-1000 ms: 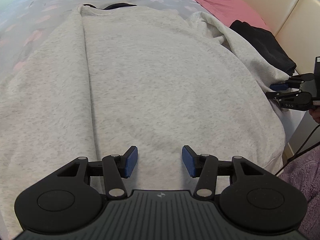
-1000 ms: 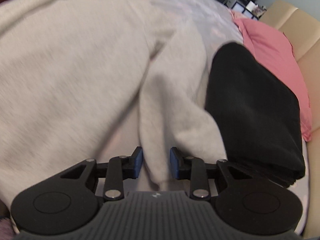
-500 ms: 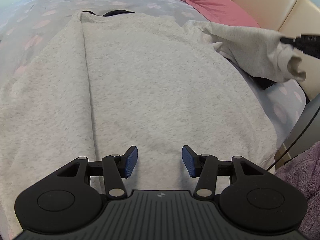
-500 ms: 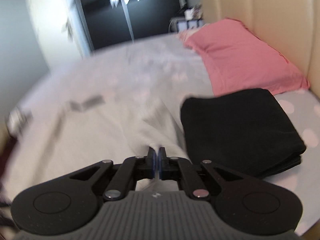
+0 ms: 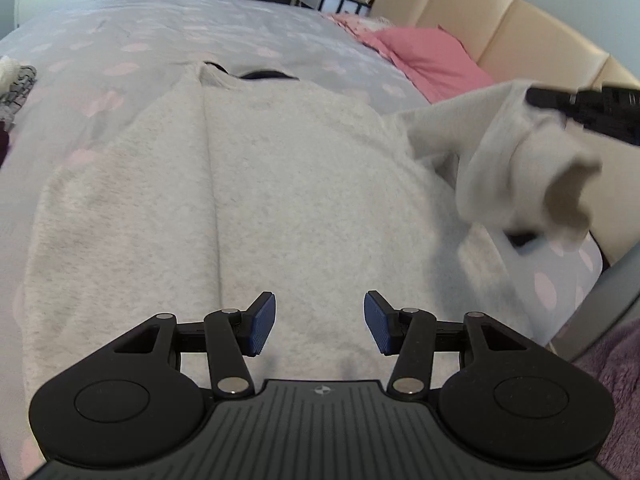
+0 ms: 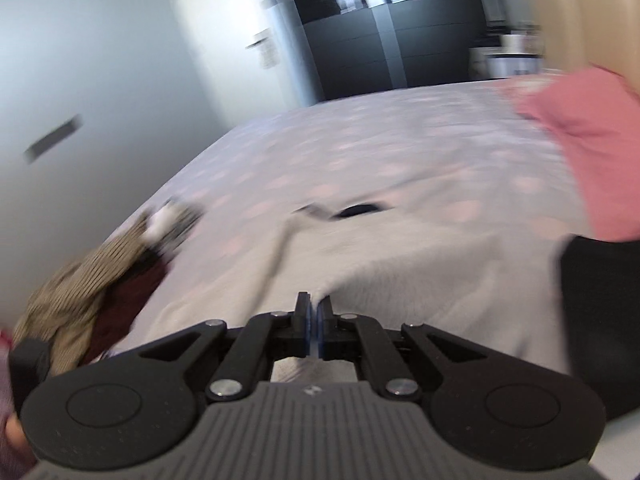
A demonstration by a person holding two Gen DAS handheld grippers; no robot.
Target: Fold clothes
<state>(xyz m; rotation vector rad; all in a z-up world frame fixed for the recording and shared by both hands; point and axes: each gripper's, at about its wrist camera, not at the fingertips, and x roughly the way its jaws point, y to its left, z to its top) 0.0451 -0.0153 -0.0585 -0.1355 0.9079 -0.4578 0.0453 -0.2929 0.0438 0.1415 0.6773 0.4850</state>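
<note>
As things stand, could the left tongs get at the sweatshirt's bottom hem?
Probably yes: the left tongs stand open just above the grey sweatshirt, with only bare fabric between them and nothing in the way.

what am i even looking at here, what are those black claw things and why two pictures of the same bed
Each black claw is a hand-held tool with two blue-padded fingers that a person carries, and a camera on each looks along those fingers.

The left tool is open and holds nothing above a grey sweatshirt spread on the bed.

The right tool is shut on the sweatshirt's sleeve, lifted off the bed.

A pink pillow lies near the headboard, and a folded black garment beside the sweatshirt.
</note>
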